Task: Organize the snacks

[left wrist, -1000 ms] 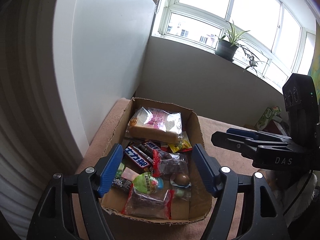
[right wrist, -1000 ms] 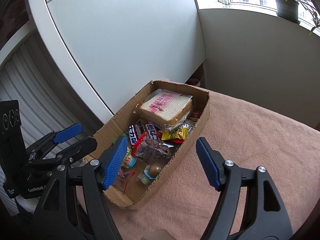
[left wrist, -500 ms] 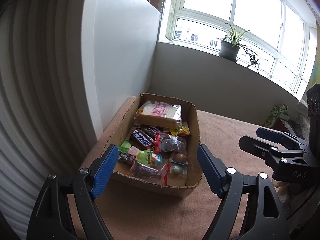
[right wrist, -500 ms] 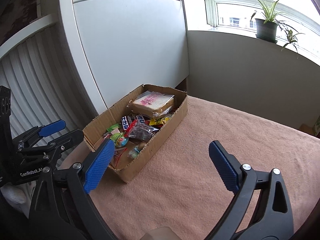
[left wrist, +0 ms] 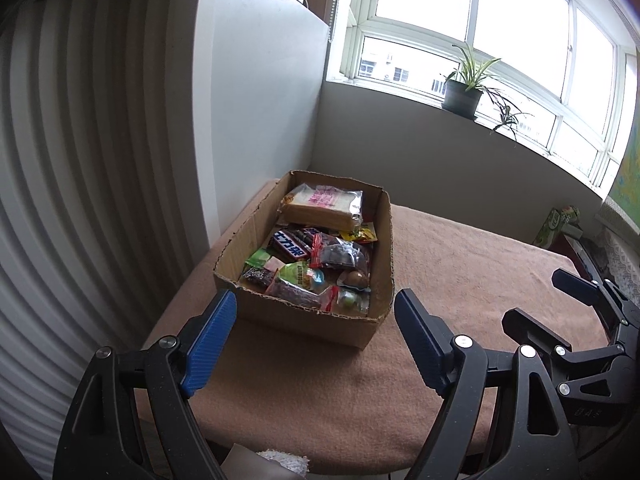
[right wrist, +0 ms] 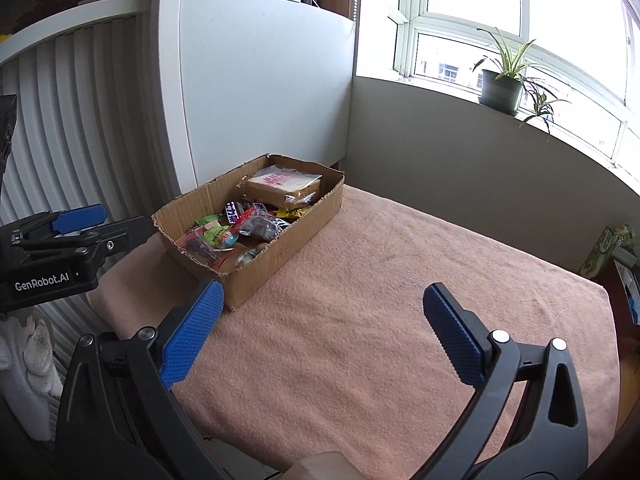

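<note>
A shallow cardboard box [left wrist: 376,240] [right wrist: 288,248] sits at the table's far left corner, full of snacks: a bagged bread loaf [left wrist: 322,204] [right wrist: 282,185] at the far end, a chocolate bar [left wrist: 290,245], a dark bag [left wrist: 340,256] and several small sweets. My left gripper [left wrist: 314,344] is open and empty, held back in front of the box's near end. My right gripper [right wrist: 320,336] is open and empty, over the cloth to the right of the box. Each gripper shows at the edge of the other's view.
The table is covered with a pink-brown cloth [right wrist: 400,280]. A white cabinet [right wrist: 260,92] and a ribbed radiator [left wrist: 80,160] stand to the left. A potted plant [left wrist: 464,92] is on the window sill. A green carton [right wrist: 604,248] stands beyond the table's right edge.
Both grippers have pulled back and up from the box, still open and empty. The box and its snacks have not moved.
</note>
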Available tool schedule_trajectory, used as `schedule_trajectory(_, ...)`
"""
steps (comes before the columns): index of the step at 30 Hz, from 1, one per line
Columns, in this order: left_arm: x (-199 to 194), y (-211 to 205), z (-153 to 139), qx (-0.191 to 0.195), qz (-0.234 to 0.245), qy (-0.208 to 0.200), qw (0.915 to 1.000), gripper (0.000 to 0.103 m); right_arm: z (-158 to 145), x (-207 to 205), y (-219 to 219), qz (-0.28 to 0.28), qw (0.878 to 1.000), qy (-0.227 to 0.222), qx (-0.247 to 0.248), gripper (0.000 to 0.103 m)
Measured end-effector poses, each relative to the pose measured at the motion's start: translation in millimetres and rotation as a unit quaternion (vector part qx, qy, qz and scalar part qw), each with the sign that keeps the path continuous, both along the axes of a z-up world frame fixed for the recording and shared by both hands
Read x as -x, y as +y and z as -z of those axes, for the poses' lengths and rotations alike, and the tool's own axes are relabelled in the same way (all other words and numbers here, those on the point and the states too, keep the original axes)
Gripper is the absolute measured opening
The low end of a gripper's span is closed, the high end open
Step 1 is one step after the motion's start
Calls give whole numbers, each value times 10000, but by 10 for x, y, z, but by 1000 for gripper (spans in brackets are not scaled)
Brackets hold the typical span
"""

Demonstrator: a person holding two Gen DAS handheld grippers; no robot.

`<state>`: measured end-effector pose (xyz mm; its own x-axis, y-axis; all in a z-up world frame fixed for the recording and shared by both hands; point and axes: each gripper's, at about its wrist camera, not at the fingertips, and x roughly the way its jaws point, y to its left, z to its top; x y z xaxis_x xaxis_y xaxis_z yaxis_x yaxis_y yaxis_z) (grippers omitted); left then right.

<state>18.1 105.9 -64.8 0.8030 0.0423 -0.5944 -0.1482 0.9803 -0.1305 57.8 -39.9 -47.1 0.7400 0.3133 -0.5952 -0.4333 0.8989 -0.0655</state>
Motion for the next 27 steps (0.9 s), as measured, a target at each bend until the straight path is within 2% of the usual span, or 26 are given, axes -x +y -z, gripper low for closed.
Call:
schedule_trajectory(9,92,-64,-56,-79,-10,-54,10000,81,-26,11,-179,179,9994,126,-260,102)
schedule_trajectory(27,147,-123,-96,-110,4,-73,9999,81,-26,48,-262,246,9990,170,-338,102)
